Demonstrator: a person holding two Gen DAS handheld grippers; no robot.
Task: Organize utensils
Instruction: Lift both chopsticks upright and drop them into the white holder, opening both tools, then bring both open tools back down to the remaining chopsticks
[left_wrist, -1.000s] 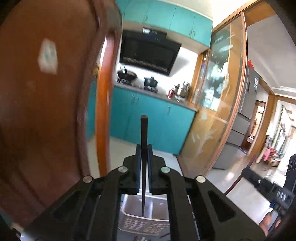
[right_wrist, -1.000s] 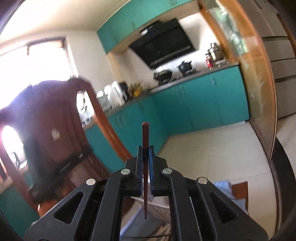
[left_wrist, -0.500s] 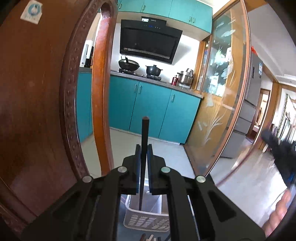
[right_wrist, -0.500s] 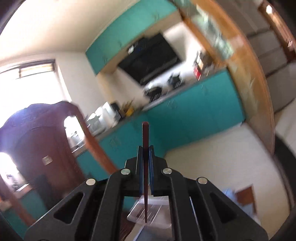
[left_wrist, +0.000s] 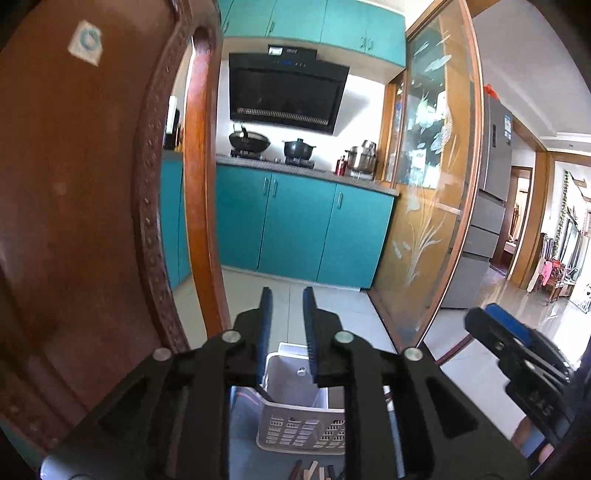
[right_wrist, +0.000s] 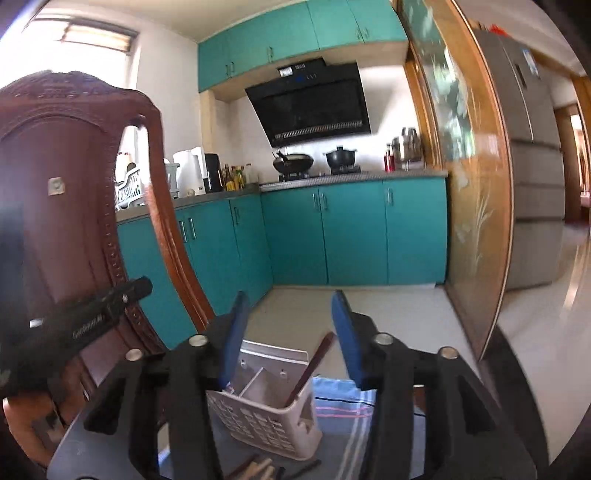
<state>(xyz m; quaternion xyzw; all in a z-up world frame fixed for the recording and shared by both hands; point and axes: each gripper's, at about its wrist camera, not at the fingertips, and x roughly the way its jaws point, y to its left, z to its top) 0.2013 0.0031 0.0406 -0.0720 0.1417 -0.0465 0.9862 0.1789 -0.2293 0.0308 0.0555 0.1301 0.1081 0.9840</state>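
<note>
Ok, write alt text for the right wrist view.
The right gripper, jaws open and empty, hovers above a white perforated utensil basket in which a reddish-brown chopstick leans against the rim. More chopsticks lie on the surface in front of it; a carved wooden chair stands left, teal kitchen cabinets behind.

Sunlit kitchen with teal cabinets (right_wrist: 354, 229)
A carved wooden chair back (right_wrist: 55, 206) is seen at left, a bright window (right_wrist: 92, 37) upper left

The left gripper (right_wrist: 92, 321) had small pale writing on its side, and the right gripper (left_wrist: 532, 391) had marks too. All were too blurry to read.
</note>
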